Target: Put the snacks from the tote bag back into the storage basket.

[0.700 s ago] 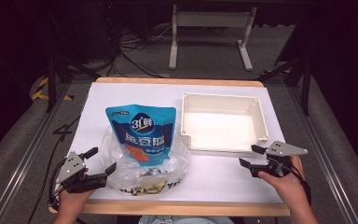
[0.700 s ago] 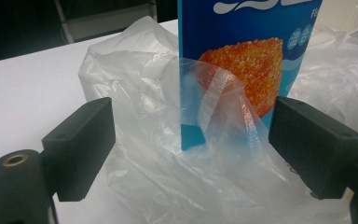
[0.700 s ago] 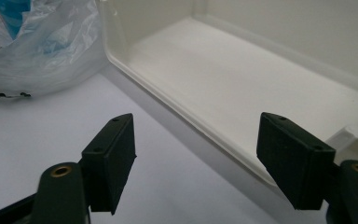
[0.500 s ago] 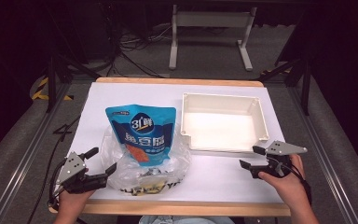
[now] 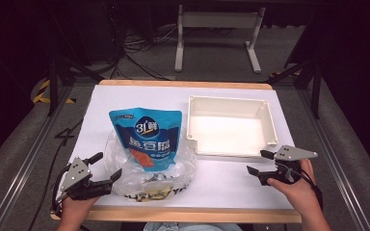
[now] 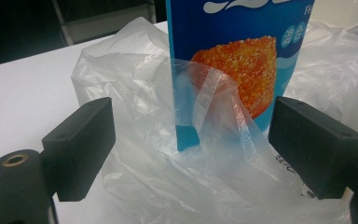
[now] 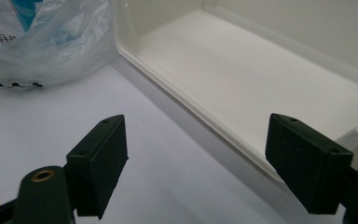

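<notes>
1. The blue snack pouch [image 5: 146, 138] stands upright inside a clear plastic bag [image 5: 125, 179] on the left half of the white worktop [image 5: 221, 180]. Its lower part is sunk in the crumpled film and its top rises free above it.
2. The left claw [image 5: 105, 169] sits at the near-left edge of the bag with its jaws apart. In the left gripper view the film and a loose handle strip [image 6: 214, 107] lie between the two black jaws, but nothing is pinched yet.
3. The right claw [image 5: 260, 162] rests near the front corner of the empty white tray [image 5: 270, 120], jaws also apart and holding nothing. In the right gripper view it looks along the tray's near wall [image 7: 177, 93], with the bag just beside it at the top left.
4. Judged from this layout, the work is at its start: the pouch is not out of the bag and the tray holds nothing.
5. What seems left: grip the bag or the pouch, free the pouch from the film, and probably set it in the tray.
</notes>
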A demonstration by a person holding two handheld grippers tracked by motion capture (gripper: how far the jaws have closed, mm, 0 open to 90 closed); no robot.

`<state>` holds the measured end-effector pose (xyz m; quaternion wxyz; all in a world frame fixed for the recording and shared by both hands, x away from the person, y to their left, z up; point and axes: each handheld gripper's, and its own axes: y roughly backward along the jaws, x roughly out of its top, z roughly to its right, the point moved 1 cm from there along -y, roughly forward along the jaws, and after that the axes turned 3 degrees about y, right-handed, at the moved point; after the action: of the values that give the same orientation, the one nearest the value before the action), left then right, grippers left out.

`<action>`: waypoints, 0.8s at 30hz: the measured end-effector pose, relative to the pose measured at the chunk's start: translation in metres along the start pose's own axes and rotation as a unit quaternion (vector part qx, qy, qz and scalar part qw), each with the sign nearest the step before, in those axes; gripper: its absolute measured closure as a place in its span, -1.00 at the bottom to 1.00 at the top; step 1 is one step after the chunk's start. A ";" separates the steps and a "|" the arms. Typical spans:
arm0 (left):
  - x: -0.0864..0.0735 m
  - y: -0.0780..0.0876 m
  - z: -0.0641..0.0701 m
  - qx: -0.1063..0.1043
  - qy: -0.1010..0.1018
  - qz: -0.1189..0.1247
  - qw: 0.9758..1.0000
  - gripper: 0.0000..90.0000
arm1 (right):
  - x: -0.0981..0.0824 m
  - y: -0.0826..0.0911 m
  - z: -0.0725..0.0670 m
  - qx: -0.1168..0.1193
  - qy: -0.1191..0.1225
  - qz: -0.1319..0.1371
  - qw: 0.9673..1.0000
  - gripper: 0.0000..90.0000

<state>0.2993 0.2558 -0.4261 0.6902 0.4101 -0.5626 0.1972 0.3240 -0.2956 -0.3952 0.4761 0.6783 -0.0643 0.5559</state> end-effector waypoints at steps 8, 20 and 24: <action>0.000 -0.001 -0.001 0.008 0.003 0.002 1.000 -0.66 | 0.009 0.003 -0.003 0.005 0.011 0.010 1.000 -0.54; -0.001 -0.005 0.002 0.006 0.000 -0.005 1.000 -0.65 | 0.032 0.007 -0.006 0.023 0.027 0.024 0.999 -0.58; -0.002 -0.006 0.001 0.004 0.000 -0.008 1.000 -0.65 | 0.042 0.009 -0.009 0.026 0.036 0.024 0.999 -0.59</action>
<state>0.3030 0.2515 -0.4297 0.6899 0.4171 -0.5590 0.1938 0.3279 -0.2758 -0.3565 0.4469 0.6686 -0.0490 0.5924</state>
